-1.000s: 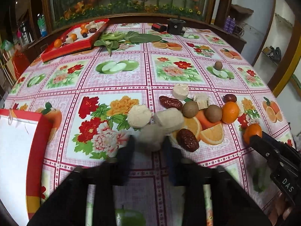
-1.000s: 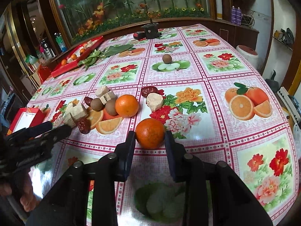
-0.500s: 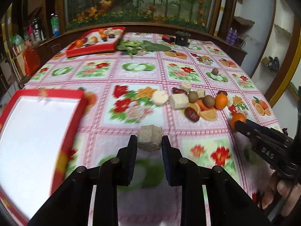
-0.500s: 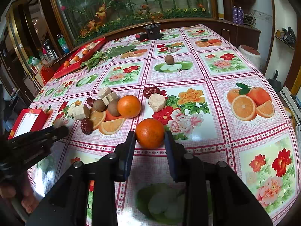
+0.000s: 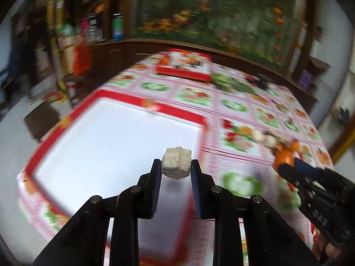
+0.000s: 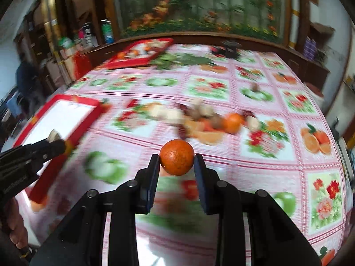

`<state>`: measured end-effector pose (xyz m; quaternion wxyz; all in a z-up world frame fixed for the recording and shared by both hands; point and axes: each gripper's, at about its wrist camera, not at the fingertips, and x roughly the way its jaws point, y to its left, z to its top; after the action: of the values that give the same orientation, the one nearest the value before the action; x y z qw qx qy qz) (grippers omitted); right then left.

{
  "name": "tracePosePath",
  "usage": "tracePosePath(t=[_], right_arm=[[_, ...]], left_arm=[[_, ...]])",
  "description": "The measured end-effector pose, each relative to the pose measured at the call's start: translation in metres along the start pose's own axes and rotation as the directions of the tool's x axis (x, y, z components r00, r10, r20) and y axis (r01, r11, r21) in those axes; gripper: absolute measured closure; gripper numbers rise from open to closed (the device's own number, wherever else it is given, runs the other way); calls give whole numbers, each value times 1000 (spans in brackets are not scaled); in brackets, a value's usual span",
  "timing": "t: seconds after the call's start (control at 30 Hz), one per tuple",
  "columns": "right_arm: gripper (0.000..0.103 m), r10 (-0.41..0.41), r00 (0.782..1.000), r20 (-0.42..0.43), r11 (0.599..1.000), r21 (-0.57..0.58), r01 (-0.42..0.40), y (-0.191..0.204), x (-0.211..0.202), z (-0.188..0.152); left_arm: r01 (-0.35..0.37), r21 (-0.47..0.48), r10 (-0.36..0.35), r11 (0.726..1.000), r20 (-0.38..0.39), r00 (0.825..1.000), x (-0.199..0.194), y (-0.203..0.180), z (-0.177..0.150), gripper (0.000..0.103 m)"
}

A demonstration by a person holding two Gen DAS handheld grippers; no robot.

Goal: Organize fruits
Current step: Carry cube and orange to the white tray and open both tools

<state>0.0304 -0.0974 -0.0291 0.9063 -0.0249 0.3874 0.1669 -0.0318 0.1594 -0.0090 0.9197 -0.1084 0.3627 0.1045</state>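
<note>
The left hand-held gripper point(image 5: 176, 168) clamps a pale, rough-sided cube of food point(image 5: 176, 163) between its blue pads, the piece held in the air over the white floor of a red-rimmed tray point(image 5: 66, 119) that fills the 9 o'clock side of the left wrist view. The right hand-held gripper point(image 6: 176, 163) is closed on a whole orange point(image 6: 176, 160), lifted clear of the tabletop point(image 6: 255, 161) with its pink cloth of printed flowers and fruit. In the left wrist view that orange shows at 3 o'clock, at the tip of the right hand-held gripper. A blurred heap of loose fruit point(image 6: 206, 119), with a second orange point(image 6: 233, 122) at its right edge, lies on the cloth at 12 o'clock beyond the held orange. A second red tray point(image 6: 137, 54), carrying pieces too blurred to name, sits at the far edge near 11 o'clock, with green leaves point(image 6: 182, 59) beside it.
</note>
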Motion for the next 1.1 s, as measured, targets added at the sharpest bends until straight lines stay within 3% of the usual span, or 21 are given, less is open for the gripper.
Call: tracePosePath(t=[0.17, 0.4, 0.57, 0.9, 0.97, 1.0, 1.03, 1.1], right_arm=[[69, 89, 996, 21, 992, -90, -86, 64, -5, 13], [69, 206, 978, 26, 969, -142, -200, 133, 7, 28], [69, 247, 969, 29, 958, -155, -239, 163, 20, 39], [69, 283, 957, -67, 937, -196, -290, 208, 66, 39], [69, 283, 955, -89, 935, -198, -296, 210, 73, 37], [68, 285, 953, -102, 933, -199, -300, 212, 74, 36], [68, 287, 951, -116, 930, -202, -306, 213, 75, 34], [68, 287, 948, -138, 926, -213, -311, 216, 77, 31]], left_arm=[[-71, -86, 71, 994, -9, 997, 4, 46, 6, 78], [-95, -150, 89, 984, -48, 995, 20, 80, 9, 78], [-113, -141, 104, 984, -70, 992, 26, 89, 8, 78], [-165, -167, 144, 972, -130, 981, 36, 104, 0, 77], [-176, -179, 153, 968, -136, 979, 34, 107, -2, 61], [-191, -189, 166, 963, -140, 976, 33, 108, -2, 39], [-206, -201, 180, 958, -140, 974, 30, 109, -3, 23], [-212, -235, 190, 949, -111, 975, 21, 111, -5, 22]])
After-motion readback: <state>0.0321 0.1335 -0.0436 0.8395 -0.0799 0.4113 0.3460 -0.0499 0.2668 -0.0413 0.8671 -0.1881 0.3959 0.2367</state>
